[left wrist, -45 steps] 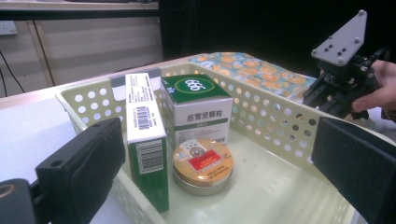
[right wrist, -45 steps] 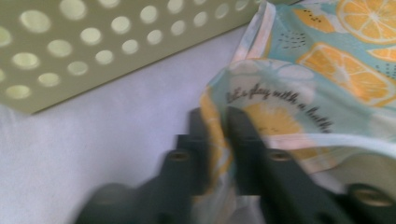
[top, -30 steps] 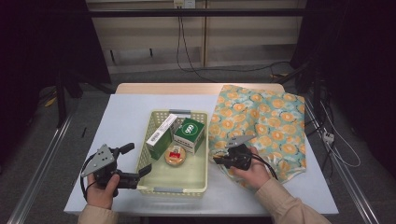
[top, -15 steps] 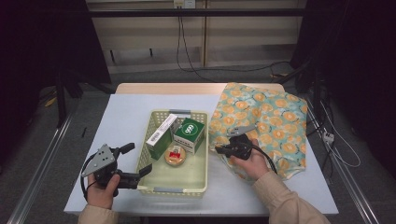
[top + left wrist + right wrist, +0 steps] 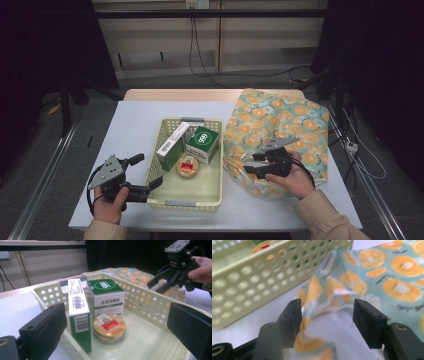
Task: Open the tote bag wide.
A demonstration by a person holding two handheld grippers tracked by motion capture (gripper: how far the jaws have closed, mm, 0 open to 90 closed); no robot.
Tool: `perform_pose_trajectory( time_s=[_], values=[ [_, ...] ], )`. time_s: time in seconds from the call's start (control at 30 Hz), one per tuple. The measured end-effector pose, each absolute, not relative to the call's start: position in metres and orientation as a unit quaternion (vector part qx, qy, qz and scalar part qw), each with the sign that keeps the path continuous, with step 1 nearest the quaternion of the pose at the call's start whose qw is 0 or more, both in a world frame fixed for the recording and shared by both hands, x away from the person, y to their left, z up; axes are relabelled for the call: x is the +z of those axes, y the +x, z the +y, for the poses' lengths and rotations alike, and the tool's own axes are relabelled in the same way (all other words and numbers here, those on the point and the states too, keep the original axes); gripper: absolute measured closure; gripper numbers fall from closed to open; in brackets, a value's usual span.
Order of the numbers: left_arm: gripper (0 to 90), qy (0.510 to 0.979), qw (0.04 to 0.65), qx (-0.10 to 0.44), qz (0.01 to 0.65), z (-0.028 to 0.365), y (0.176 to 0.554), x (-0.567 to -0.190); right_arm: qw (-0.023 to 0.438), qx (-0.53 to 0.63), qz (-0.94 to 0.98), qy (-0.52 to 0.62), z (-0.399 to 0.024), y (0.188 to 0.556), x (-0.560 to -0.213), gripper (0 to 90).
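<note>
The table carries two big pieces: an orange-print bag spread over its right half, and a pale basket sitting just left of it. The bag's near-left corner lies right by the basket's wall, and that corner is where the action is.

The right gripper hangs over that corner, its jaws just sprung apart; in the right gripper view the print fabric bunches up between the pads, brushing the left one, but nothing pinches it. So the reading here is a release, or a re-grip, on the bag's edge, with the mouth not yet opened.

Across the table, the left gripper stands wide, astride the basket's near-left corner, clamping nothing.

Inside the basket: a tall green-and-white box, a squat green box and a round tin, all untouched.

Next, likely, the right jaws must close on a single layer of the rim and lift, so the bag gapes toward the basket.
</note>
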State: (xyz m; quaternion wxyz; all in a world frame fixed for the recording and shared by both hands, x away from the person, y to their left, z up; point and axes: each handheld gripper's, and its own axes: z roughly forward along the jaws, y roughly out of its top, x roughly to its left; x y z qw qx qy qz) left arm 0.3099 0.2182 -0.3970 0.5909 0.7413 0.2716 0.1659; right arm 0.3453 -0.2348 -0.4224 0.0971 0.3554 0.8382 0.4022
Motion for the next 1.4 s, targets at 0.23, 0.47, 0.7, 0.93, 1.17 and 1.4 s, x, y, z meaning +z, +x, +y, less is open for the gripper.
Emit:
perform_pose_trajectory(
  time_s=[0.23,0.47,0.7,0.93,1.17,1.4],
  values=[
    [2.4,0.742,0.590,0.165,0.271,0.218,0.310,-0.397,0.091,0.376,0.859,0.335,-0.246,0.327,-0.436,39.9],
    [2.4,0.741,0.591,0.165,0.272,0.218,0.310,-0.397,0.089,0.348,0.874,0.327,-0.252,0.323,-0.449,64.8],
    [2.4,0.742,0.591,0.167,0.271,0.219,0.310,-0.397,0.047,0.374,0.869,0.320,-0.251,0.319,-0.443,90.0],
    [2.4,0.741,0.591,0.166,0.273,0.219,0.310,-0.397,0.039,0.395,0.863,0.314,-0.243,0.313,-0.427,90.0],
    [2.4,0.739,0.592,0.166,0.273,0.219,0.309,-0.397,0.079,0.412,0.843,0.338,-0.261,0.338,-0.402,90.0],
    [2.4,0.741,0.590,0.167,0.274,0.221,0.310,-0.398,0.104,0.429,0.808,0.390,-0.288,0.385,-0.386,90.0]
  ],
)
